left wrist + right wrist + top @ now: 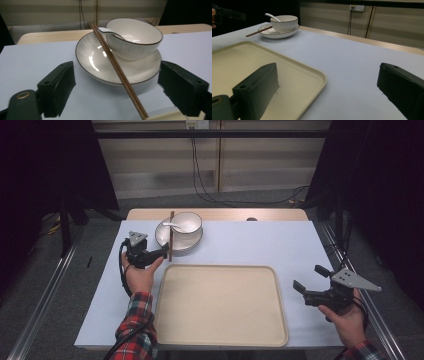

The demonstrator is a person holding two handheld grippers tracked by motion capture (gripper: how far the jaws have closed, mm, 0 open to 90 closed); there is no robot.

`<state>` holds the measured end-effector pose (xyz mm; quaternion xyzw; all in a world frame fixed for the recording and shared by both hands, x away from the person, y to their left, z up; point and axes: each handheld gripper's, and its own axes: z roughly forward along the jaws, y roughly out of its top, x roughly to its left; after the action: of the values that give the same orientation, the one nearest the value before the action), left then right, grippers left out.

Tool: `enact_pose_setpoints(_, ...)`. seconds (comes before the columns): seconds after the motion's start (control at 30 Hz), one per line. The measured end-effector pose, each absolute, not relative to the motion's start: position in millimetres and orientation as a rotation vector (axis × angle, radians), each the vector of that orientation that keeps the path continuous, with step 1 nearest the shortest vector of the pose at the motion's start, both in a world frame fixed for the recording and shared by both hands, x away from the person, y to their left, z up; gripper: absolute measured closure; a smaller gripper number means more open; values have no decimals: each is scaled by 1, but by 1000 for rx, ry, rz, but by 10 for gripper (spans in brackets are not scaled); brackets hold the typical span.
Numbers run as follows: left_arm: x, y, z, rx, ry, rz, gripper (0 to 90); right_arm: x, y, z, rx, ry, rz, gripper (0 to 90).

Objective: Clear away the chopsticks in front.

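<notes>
Beside the plate (179, 240), we center our open left gripper (162, 251) on the chopsticks (171, 236) before squeezing; right gripper (309, 281) idles open

I am seeing my jaws standing apart, chopsticks (117, 72) running between them off the plate (100, 67) ahead.

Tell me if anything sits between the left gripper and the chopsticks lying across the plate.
Nothing visible does. The left gripper has its jaws open facing the chopsticks, whose near end runs down between them over bare table. The plate and bowl lie beyond.
</notes>
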<state>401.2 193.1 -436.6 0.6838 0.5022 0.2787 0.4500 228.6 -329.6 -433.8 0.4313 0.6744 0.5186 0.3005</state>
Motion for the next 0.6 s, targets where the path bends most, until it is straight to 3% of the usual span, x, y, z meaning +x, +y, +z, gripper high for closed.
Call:
enact_pose_setpoints(0.13,415,189,-438,1747,1266,695,271,228,-328,-434,1135,1802,1374,36)
enact_pose_setpoints(0.37,431,182,-447,1785,1292,717,391,228,-327,-434,1123,1815,1378,39)
enact_pose_setpoints(0.6,443,179,-461,1762,1359,650,509,227,-326,-434,1127,1817,1384,41)
